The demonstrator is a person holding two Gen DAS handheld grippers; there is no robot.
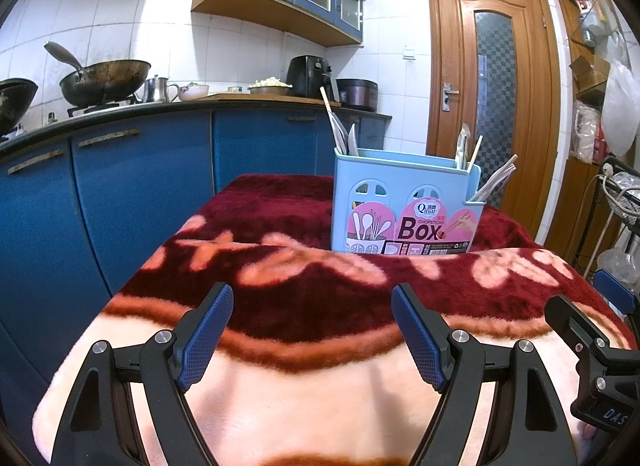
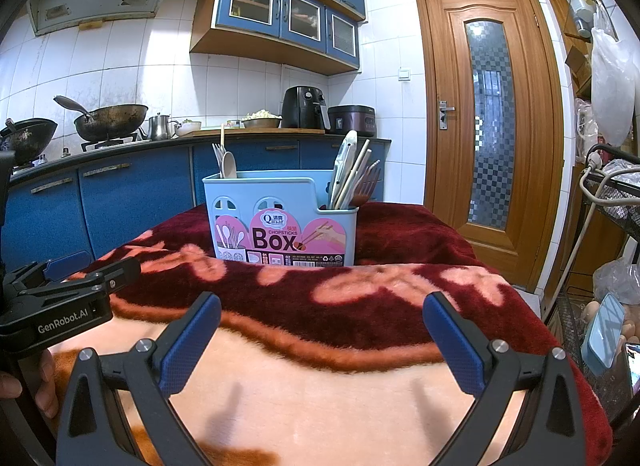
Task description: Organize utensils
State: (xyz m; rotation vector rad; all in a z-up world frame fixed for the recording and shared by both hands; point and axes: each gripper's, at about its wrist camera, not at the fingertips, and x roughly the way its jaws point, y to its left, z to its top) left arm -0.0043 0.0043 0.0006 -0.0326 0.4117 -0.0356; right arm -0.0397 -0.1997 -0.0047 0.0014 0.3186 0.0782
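I hold both grippers low over the near edge of the surface, which is draped in a plush dark-red and peach floral blanket (image 2: 360,346). My left gripper (image 1: 312,330) has its blue-padded fingers (image 1: 208,338) spread wide with nothing between them, and my right gripper (image 2: 320,342) is spread just as wide and just as empty.

The pale blue plastic chopsticks box with the pink label (image 2: 280,221) stands upright at the far part of the blanket, well apart from both sets of fingers. From my left gripper it lies ahead and off to the right; from my right gripper it lies ahead and slightly left (so it sits roughly between the two, a little closer to the right one's line, I judge). The wooden spoon and forks (image 2: 226,163) stick up from its left compartment, and the chopsticks, fork and pale flat utensils (image 2: 354,173) lean out of its lower right compartment, their long axes near upright and tilted rightward.

No utensil lies loose on the blanket that I can see, so any next grasp would have to come from above, along those upright handles.
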